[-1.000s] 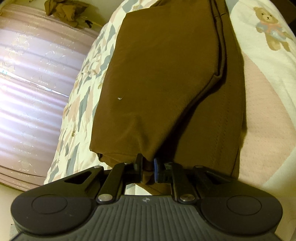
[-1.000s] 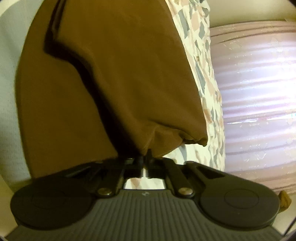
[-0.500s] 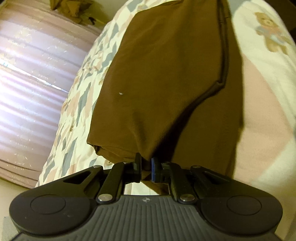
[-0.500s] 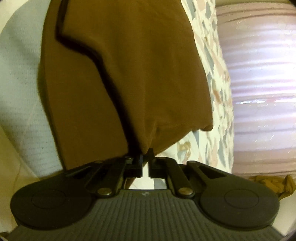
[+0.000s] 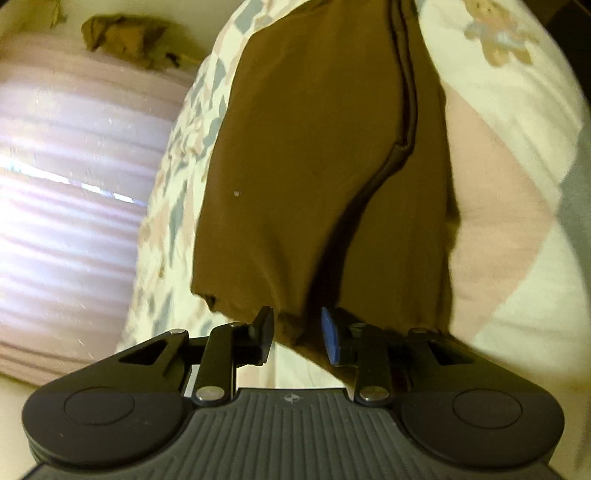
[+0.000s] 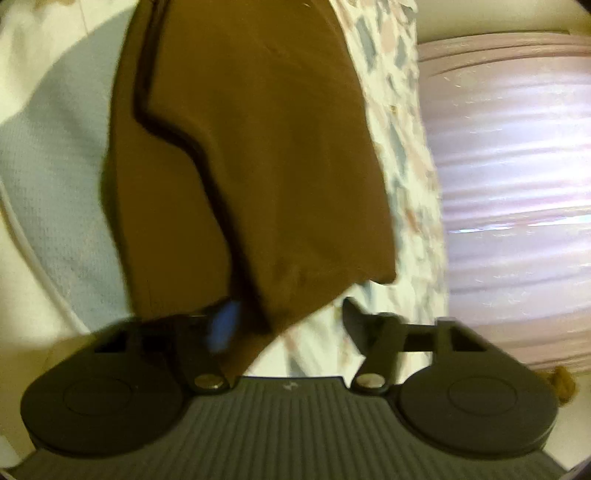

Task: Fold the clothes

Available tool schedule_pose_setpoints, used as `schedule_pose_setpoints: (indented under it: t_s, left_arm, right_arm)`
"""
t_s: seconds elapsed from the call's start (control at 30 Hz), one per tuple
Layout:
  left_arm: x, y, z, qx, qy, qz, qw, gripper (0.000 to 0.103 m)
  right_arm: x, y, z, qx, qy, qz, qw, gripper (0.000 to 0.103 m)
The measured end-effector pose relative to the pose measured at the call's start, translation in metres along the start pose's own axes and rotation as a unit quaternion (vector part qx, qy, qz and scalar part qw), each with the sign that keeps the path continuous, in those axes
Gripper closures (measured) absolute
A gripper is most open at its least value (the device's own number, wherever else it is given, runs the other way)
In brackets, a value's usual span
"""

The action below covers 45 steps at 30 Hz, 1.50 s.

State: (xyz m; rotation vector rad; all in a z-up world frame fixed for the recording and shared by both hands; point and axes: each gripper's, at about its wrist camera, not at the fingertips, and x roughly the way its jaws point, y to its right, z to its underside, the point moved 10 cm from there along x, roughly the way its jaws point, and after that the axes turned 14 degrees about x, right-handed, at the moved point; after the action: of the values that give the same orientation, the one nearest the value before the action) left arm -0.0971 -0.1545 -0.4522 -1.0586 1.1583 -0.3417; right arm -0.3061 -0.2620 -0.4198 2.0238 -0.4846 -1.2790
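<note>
Left wrist view. The left tool point(image 5: 297, 332) has just been opening: its 2 fingers stand narrowly apart, 1 with a blue pad point(image 5: 330, 338), and the near hem of the brown garment point(image 5: 314, 166) lies loose in the gap with neither pad pressing it. The garment lies folded lengthwise on the bed point(image 5: 509, 229), a dark seam running along its upper layer. The bedding shows a pastel geometric print point(image 5: 177, 206) on the left and a cream and pink quilt with a teddy bear picture point(image 5: 496, 35) on the right. A crumpled brown cloth point(image 5: 125, 40) lies on the floor beyond the ribbed pink bed side point(image 5: 74, 192).

Right wrist view. The right tool point(image 6: 288, 321) has likewise just been opening and now stands about half wide. The garment point(image 6: 266, 147) hangs over the inner side of the blue-padded finger point(image 6: 223, 325), which is blurred, while the other finger point(image 6: 356, 321) is clear of the cloth. No writing or brand can be read in either view; only a small embossed mark sits on each tool body.
</note>
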Motion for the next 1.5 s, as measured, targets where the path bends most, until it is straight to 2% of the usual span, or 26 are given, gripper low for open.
schedule_pose_setpoints:
  t_s: [0.03,0.1,0.2,0.27,0.3,0.33,0.37,0.43,0.47,0.53,0.6,0.67,0.7,0.77,0.8,0.87,0.93,1.03,1.13,1.17,1.2,1.23,1.3,1.37,1.43,1.5]
  left_arm:
    - [0.003,0.000,-0.002,0.008,0.000,-0.003,1.0000,0.085]
    - [0.005,0.000,-0.003,0.010,0.001,0.000,0.9999,0.096]
    - [0.001,0.007,0.003,-0.003,-0.002,0.029,0.9996,0.097]
    - [-0.003,0.012,0.007,0.000,-0.008,0.034,0.9994,0.095]
    - [-0.007,0.011,0.011,-0.009,-0.010,0.042,0.9990,0.094]
    - [-0.011,0.009,0.016,-0.020,-0.012,0.052,0.9983,0.090]
    - [-0.014,0.004,0.023,-0.036,-0.017,0.060,0.9974,0.089]
    - [-0.016,-0.015,0.038,-0.057,-0.033,0.036,0.9971,0.089]
    - [-0.016,-0.030,0.042,-0.078,-0.034,0.020,0.9962,0.089]
    - [-0.010,-0.059,0.035,-0.133,-0.010,-0.005,0.9910,0.089]
    - [0.006,-0.082,0.006,-0.195,0.035,-0.013,0.9801,0.085]
    - [0.023,-0.103,-0.024,-0.253,0.077,-0.016,0.9644,0.084]
    - [0.035,-0.104,-0.039,-0.273,0.085,-0.006,0.9581,0.080]
    - [0.058,-0.098,-0.059,-0.310,0.081,0.024,0.9469,0.079]
    - [0.068,-0.092,-0.062,-0.323,0.070,0.035,0.9431,0.079]
    - [0.076,-0.077,-0.057,-0.348,0.053,0.043,0.9349,0.079]
    - [0.074,-0.065,-0.040,-0.380,0.046,0.053,0.9225,0.078]
    - [0.072,-0.052,-0.005,-0.414,0.014,0.058,0.9084,0.078]
    - [0.054,-0.053,0.015,-0.455,-0.021,0.054,0.8888,0.078]
    - [0.046,-0.054,0.017,-0.471,-0.023,0.055,0.8800,0.076]
    - [0.039,-0.053,0.017,-0.483,-0.028,0.056,0.8731,0.071]
    - [0.036,-0.049,0.016,-0.488,-0.037,0.059,0.8703,0.068]
    - [0.030,-0.039,0.014,-0.496,-0.062,0.063,0.8639,0.069]
    - [0.022,-0.033,0.011,-0.508,-0.103,0.059,0.8532,0.070]
    - [0.006,-0.033,0.007,-0.526,-0.118,0.054,0.8406,0.067]
    - [-0.011,-0.035,0.001,-0.542,-0.121,0.050,0.8303,0.064]
  right_arm:
    - [0.002,-0.002,0.002,0.003,-0.002,-0.010,1.000,0.103]
    - [-0.001,-0.003,0.010,0.008,-0.015,-0.020,1.000,0.103]
    - [-0.010,0.000,0.017,0.040,-0.023,-0.039,0.998,0.101]
    - [-0.015,0.015,0.019,0.065,-0.022,-0.031,0.997,0.073]
    - [-0.021,0.023,0.021,0.081,-0.023,-0.024,0.996,0.051]
    - [-0.027,0.032,0.026,0.106,-0.020,-0.019,0.994,0.046]
    - [-0.028,0.048,0.024,0.139,-0.012,-0.015,0.990,0.046]
    - [-0.037,0.074,0.011,0.226,0.027,-0.015,0.974,0.046]
    - [-0.037,0.082,0.000,0.259,0.049,-0.028,0.964,0.046]
    - [-0.024,0.093,-0.034,0.304,0.095,-0.056,0.946,0.047]
    - [-0.009,0.090,-0.063,0.337,0.122,-0.089,0.930,0.047]
    - [0.011,0.079,-0.087,0.359,0.131,-0.123,0.916,0.049]
    - [0.039,0.081,-0.084,0.361,0.115,-0.133,0.916,0.051]
    - [0.090,0.084,-0.076,0.363,0.085,-0.151,0.915,0.053]
    - [0.101,0.085,-0.064,0.368,0.078,-0.153,0.914,0.052]
    - [0.109,0.091,-0.036,0.408,0.067,-0.168,0.895,0.052]
    - [0.092,0.086,-0.004,0.441,0.048,-0.163,0.881,0.051]
    - [0.066,0.083,0.031,0.467,0.017,-0.121,0.876,0.048]
    - [0.039,0.085,0.029,0.494,0.055,-0.111,0.861,0.048]
    - [0.032,0.080,0.023,0.501,0.071,-0.125,0.853,0.046]
    - [0.027,0.073,0.018,0.506,0.082,-0.139,0.847,0.039]
    - [0.032,0.063,0.016,0.504,0.068,-0.143,0.849,0.039]
    - [0.043,0.046,0.017,0.496,0.020,-0.121,0.860,0.042]
    - [0.025,0.042,0.017,0.516,0.037,-0.114,0.848,0.043]
    - [0.000,0.045,0.015,0.538,0.063,-0.113,0.833,0.041]
    - [-0.020,0.045,0.011,0.539,0.077,-0.102,0.832,0.039]
